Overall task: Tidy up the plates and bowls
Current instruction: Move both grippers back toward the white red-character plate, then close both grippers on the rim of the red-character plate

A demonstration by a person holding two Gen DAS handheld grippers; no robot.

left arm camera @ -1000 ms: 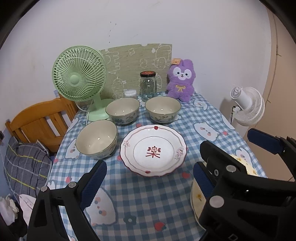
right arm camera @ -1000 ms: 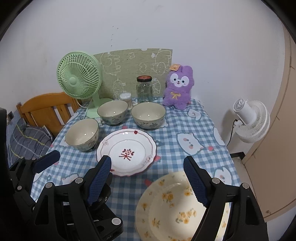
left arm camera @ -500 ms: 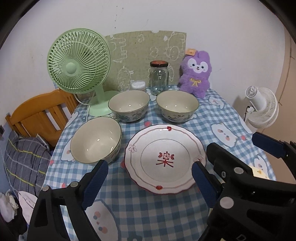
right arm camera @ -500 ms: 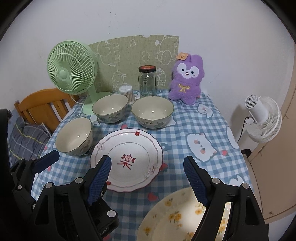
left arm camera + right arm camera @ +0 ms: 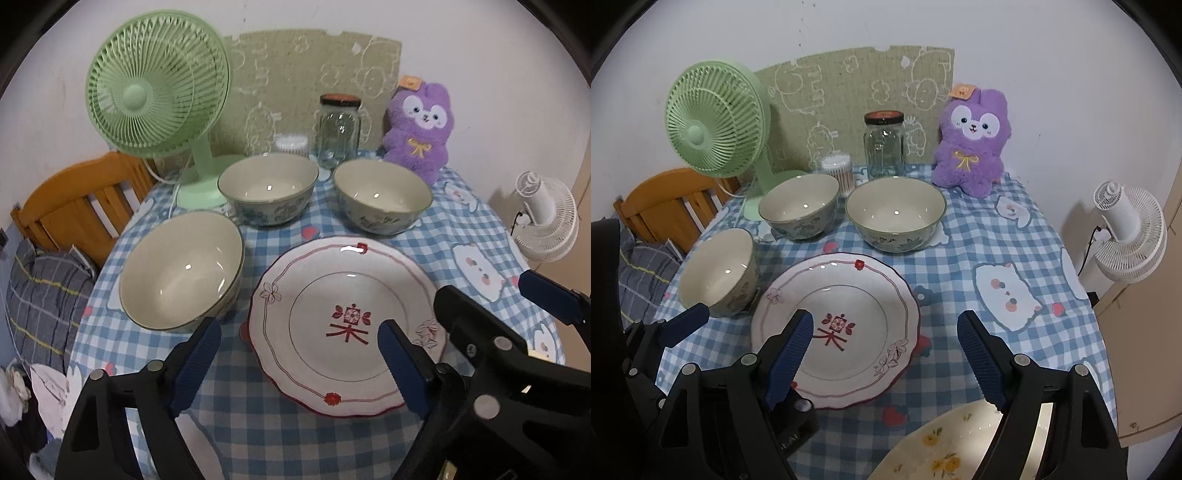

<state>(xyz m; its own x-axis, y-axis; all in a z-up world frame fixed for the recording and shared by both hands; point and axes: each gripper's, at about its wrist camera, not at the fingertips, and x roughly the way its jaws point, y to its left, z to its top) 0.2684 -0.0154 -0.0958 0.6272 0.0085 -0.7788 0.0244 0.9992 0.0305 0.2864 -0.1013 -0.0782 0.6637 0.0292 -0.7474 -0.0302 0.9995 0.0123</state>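
A white plate with red trim (image 5: 347, 325) (image 5: 834, 328) lies mid-table on the checked cloth. Three cream bowls stand upright around it: one to its left (image 5: 181, 273) (image 5: 718, 269) and two behind it (image 5: 267, 188) (image 5: 382, 195). A cream plate with yellow flowers (image 5: 942, 446) lies at the near edge. My left gripper (image 5: 299, 365) hovers over the red-trimmed plate's near left rim, its jaws closing with nothing pressed between them. My right gripper (image 5: 886, 358) hangs open above the cloth between the two plates, holding nothing.
At the back stand a green desk fan (image 5: 155, 85), a glass jar (image 5: 338, 129), a cotton-swab tub (image 5: 838, 171), a purple plush toy (image 5: 971, 147) and a woven mat. A wooden chair (image 5: 74, 206) sits to the left. A white fan (image 5: 1126, 236) stands on the right.
Both grippers came forward and down toward the table, so the dishes look larger. The flowered plate slid to the bottom of the right view. The left jaws narrowed slightly.
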